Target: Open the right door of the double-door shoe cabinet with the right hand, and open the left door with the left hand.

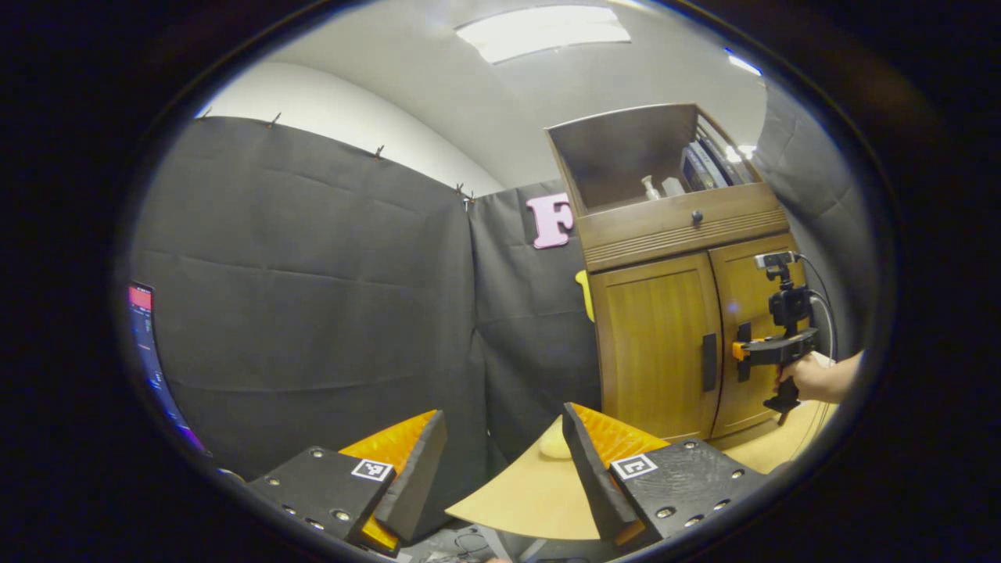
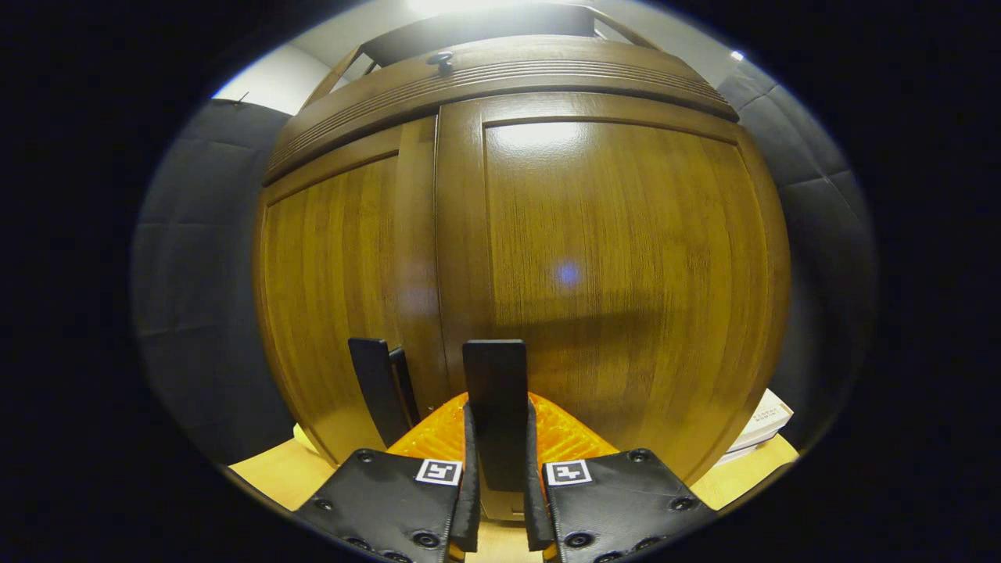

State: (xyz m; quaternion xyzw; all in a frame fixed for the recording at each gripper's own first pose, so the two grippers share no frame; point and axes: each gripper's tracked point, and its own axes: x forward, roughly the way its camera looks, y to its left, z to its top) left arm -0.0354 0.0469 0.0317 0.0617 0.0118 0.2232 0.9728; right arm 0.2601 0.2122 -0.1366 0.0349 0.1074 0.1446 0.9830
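Shoe cabinet [image 1: 657, 344] of glossy wood grain stands upright on a pale table [image 1: 532, 493], doors shut. Right gripper [image 2: 497, 477] clamps the right door's vertical bar handle [image 2: 494, 391]; left gripper [image 1: 504, 469] gapes wide, holding nothing.

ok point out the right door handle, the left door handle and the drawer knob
right door handle [image 2: 494, 391], right gripper view, on its upper front face
left door handle [image 1: 708, 361], left gripper view, at its middle
drawer knob [image 1: 696, 216], left gripper view, on the knob's face
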